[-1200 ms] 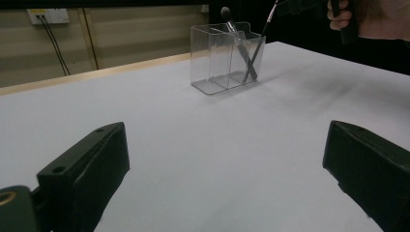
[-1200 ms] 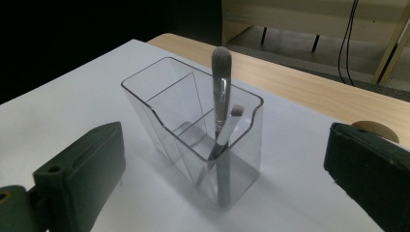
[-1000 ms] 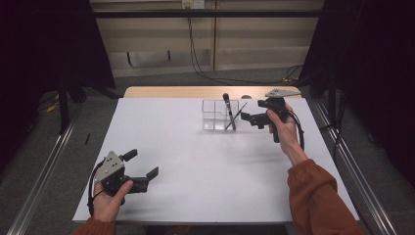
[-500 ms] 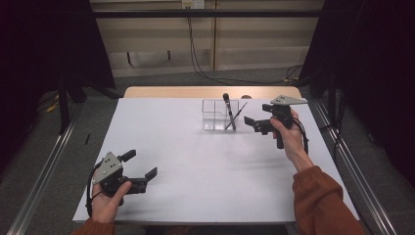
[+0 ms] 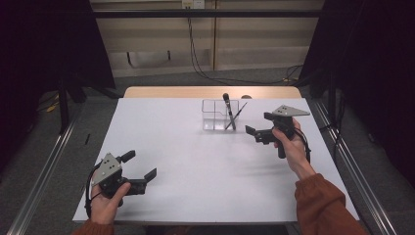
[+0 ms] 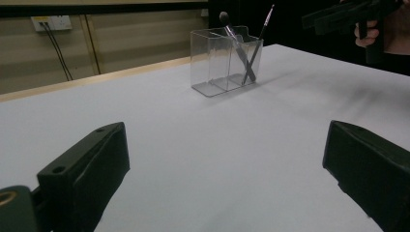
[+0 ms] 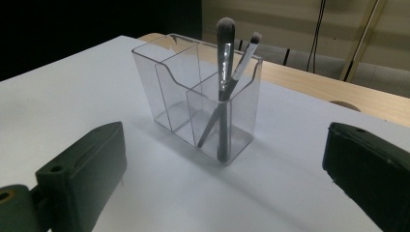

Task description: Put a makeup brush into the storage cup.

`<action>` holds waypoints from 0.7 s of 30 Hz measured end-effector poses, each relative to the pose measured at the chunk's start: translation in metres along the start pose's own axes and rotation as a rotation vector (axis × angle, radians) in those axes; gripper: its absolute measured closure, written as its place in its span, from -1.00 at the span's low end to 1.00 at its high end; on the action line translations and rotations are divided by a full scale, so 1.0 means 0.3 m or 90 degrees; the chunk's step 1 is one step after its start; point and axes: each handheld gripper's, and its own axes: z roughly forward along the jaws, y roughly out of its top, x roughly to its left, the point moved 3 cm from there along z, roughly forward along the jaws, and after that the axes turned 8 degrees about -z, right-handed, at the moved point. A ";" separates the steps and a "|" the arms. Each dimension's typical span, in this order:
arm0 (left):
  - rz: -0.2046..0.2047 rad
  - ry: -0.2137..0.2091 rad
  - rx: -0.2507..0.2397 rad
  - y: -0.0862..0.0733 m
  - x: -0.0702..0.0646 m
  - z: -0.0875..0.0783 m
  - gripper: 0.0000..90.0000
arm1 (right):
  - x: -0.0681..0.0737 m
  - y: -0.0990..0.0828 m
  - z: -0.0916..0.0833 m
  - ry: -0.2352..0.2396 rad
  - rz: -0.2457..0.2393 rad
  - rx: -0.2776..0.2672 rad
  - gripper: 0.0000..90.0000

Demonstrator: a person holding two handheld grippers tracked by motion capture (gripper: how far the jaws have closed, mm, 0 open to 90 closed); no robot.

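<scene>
While two brushes (image 7: 225,87) stand in the clear organizer (image 7: 193,96), I see my right gripper (image 5: 258,128) and left gripper (image 5: 141,166) both released.

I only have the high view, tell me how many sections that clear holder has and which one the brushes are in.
Observer: The clear holder has three sections; both brushes stand in the end one nearest the right tool.
Operator: Are the two brushes alike?
Observer: No. The thick brush has a rounded head; the thin brush leans across it.
Operator: Is the right tool open?
Observer: Yes, its jaws stand wide apart, aimed at the holder without touching it.
</scene>
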 end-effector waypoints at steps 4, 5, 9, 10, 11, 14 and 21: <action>-0.005 0.000 0.005 -0.006 -0.003 0.004 -0.94 | 0.017 -0.014 -0.015 -0.009 -0.002 -0.008 -0.97; -0.004 0.001 0.005 -0.006 -0.004 0.004 -0.94 | 0.022 -0.021 -0.020 -0.007 -0.002 -0.011 -0.97; -0.003 0.000 0.006 -0.008 -0.006 0.000 -0.94 | 0.030 -0.037 -0.042 -0.017 0.006 -0.019 -0.97; -0.004 0.003 0.005 -0.008 -0.004 -0.003 -0.94 | 0.030 -0.041 -0.049 -0.015 0.009 -0.022 -0.97; -0.006 0.005 0.004 -0.008 -0.003 -0.004 -0.94 | 0.030 -0.045 -0.057 -0.018 0.012 -0.024 -0.96; -0.007 0.009 0.002 -0.007 -0.001 -0.009 -0.94 | 0.034 -0.054 -0.074 -0.020 0.012 -0.031 -0.96; -0.010 0.009 0.001 -0.009 -0.001 -0.013 -0.94 | 0.056 -0.061 -0.112 -0.025 0.005 -0.047 -0.96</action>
